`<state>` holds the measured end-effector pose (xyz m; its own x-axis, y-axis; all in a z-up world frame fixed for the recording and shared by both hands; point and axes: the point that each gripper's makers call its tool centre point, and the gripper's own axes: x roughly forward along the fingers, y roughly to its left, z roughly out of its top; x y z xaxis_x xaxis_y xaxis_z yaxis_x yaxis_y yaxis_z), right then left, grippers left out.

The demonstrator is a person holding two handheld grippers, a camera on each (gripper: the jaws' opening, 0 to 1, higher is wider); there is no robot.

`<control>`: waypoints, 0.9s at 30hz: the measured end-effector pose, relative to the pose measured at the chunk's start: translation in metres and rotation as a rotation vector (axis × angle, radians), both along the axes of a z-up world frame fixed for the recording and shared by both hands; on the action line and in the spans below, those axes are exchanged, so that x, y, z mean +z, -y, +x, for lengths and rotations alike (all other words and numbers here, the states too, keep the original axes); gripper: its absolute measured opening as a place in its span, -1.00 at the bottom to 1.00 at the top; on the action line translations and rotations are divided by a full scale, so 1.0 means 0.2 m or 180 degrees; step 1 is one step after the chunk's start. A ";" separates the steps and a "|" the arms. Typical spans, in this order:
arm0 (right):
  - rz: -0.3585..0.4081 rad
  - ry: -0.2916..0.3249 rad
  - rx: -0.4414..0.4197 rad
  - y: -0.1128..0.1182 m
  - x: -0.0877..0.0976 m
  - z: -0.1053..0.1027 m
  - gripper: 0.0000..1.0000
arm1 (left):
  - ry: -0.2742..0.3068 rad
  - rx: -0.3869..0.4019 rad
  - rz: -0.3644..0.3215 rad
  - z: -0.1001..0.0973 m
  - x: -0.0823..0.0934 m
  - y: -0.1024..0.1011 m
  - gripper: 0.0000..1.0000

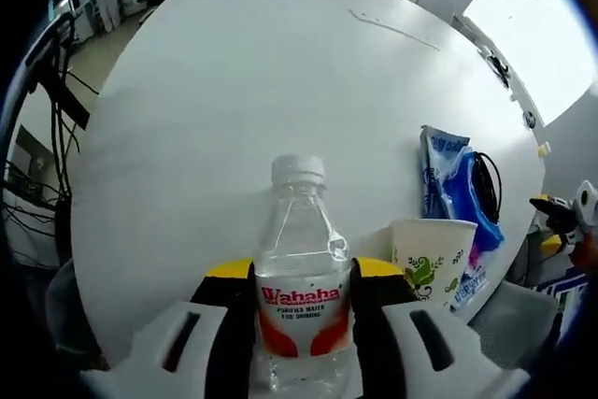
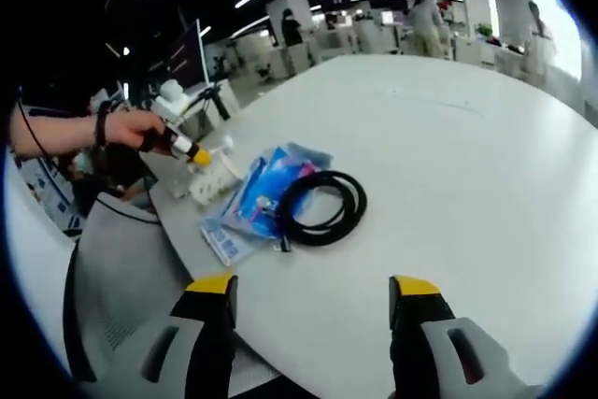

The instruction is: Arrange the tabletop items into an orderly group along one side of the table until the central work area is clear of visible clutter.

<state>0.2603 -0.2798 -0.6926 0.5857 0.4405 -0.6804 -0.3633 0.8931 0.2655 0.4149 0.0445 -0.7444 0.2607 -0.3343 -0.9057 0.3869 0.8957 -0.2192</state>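
With the left gripper [image 1: 301,324] pinching the clear plastic water bottle [image 1: 301,292] and the right gripper [image 2: 313,324] spread empty, set the bottle upright beside the white paper cup [image 1: 432,259].

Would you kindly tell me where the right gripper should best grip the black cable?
Probably the near arc of the cable, coming from above. It lies flat, coiled, partly on the blue pack; the right gripper is open.

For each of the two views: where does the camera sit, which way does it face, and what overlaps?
Left gripper view: rides the left gripper, facing across the white table; jaws clamp a water bottle beside a paper cup.
Right gripper view: rides the right gripper, jaws open, facing the table edge; a hand shows.
Shared: blue packet, black cable coil.
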 end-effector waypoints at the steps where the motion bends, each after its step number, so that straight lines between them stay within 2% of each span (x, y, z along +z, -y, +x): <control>1: -0.0001 -0.0001 0.0004 0.00 0.00 0.00 0.34 | 0.0005 -0.0003 -0.0006 0.00 0.00 0.00 -0.23; 7: 0.0007 0.0011 0.0020 -0.01 0.00 0.01 0.33 | 0.0054 0.0013 -0.0032 0.02 0.02 -0.01 -0.23; 17: 0.0022 0.0031 0.0065 -0.05 0.01 0.03 0.33 | 0.0223 0.0077 -0.0087 0.08 0.10 -0.02 -0.23; 19: 0.0019 0.0036 0.0073 -0.05 0.02 0.03 0.33 | 0.0283 0.0087 -0.0097 0.09 0.14 -0.02 -0.24; 27: 0.0019 0.0056 0.0062 -0.04 0.03 0.03 0.33 | 0.0431 0.0115 -0.0107 0.12 0.19 -0.04 -0.24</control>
<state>0.2660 -0.2727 -0.6871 0.5890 0.4559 -0.6673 -0.3852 0.8842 0.2642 0.4388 0.0520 -0.7057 0.3921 -0.3521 -0.8499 0.3826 0.9026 -0.1974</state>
